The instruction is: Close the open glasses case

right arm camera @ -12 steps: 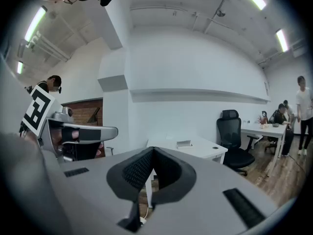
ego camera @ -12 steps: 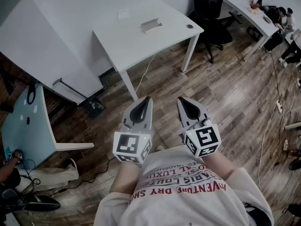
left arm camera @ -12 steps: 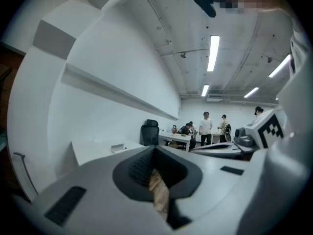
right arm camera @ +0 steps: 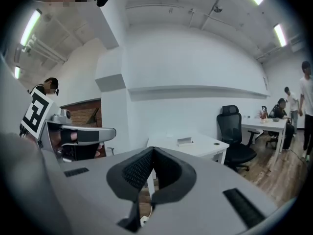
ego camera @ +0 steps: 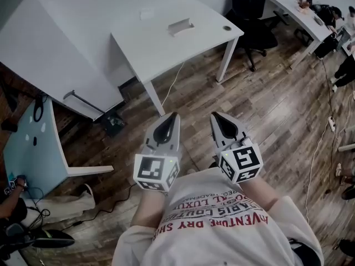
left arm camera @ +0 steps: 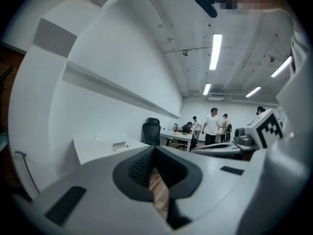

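Little has shifted — left gripper (ego camera: 171, 117) and right gripper (ego camera: 216, 117), closed and empty, hang short of the bench (ego camera: 150, 51); reaching the glasses case (ego camera: 181, 26) likely comes next.

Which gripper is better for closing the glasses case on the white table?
Left, but only just. Both are shut, empty and far from the table. In the head view, the left gripper lines up closer with the glasses case than the right gripper.
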Available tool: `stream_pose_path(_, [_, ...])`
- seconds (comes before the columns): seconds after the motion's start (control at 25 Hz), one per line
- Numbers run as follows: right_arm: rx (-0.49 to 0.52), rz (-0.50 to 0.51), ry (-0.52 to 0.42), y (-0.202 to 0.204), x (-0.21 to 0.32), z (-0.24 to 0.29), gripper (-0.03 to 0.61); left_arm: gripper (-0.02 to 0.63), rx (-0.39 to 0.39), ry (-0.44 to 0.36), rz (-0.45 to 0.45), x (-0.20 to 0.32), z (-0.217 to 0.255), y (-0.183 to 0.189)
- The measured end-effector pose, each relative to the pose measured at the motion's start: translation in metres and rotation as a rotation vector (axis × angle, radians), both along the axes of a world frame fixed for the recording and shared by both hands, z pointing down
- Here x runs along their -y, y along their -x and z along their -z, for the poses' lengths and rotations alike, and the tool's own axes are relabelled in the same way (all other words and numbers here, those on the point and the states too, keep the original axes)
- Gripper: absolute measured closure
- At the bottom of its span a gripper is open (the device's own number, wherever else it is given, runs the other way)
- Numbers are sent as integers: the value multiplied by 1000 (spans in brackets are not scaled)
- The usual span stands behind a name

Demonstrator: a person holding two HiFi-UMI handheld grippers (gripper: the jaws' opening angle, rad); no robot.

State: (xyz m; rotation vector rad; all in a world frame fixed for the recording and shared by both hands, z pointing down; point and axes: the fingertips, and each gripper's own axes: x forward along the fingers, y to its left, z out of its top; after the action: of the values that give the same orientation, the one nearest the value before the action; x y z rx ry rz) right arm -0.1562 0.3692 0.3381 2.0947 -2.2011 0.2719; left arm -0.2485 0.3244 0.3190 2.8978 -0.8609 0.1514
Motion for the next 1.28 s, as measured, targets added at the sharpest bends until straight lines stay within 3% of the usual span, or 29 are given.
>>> stream_pose_path(0.16, [68,-9,44,-1,2,-18,566,615,14,36,-11,2,-16,-2])
stream_pose_path(0.44, [79,-26,80,-19,24,-34,566,615,37,100,13,25,-40,-9])
stream_pose_path(0.64, [76,18,90,-40,61,-36,566,615,48,119,55,61,-49,-26])
stream_pose_path(0.96, [100,62,83,-106,134,-30,566,615,73,117,108,127,-46,-84])
stream_pose_path(1.28, [124,144,102,-198,207,-19,566,615,43,117,168,195,-27,-178])
